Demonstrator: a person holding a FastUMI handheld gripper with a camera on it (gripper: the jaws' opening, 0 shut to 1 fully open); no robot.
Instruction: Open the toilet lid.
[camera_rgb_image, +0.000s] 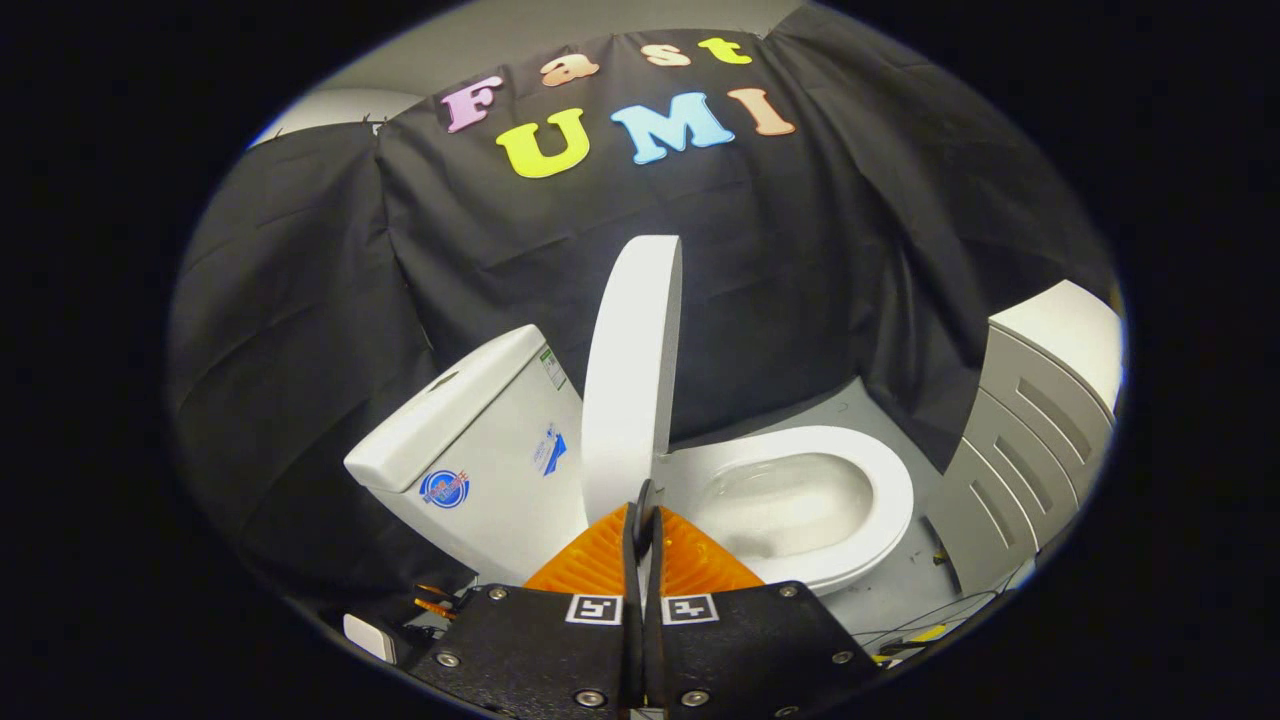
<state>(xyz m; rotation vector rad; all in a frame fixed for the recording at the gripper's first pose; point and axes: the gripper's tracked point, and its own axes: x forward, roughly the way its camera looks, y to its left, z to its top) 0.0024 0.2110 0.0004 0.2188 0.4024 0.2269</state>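
Note:
A white toilet stands just ahead of the fingers, its seat ring (885, 495) lying flat around the bowl (790, 500). The toilet lid (632, 370) is raised and stands almost upright between the bowl and the tank (480, 470), seen nearly edge-on. My gripper (646, 497) is shut, its two fingers pressed together with nothing visible between them. Their tips sit right at the lid's lower edge, near the hinge; I cannot tell whether they touch it.
A pale grey cabinet (1040, 430) with slotted drawer fronts stands to the right of the bowl. Grey floor (900, 590) lies between them, with cables (920, 635) on it. A small white object (370, 637) lies low beside the tank. Black cloth walls close in behind.

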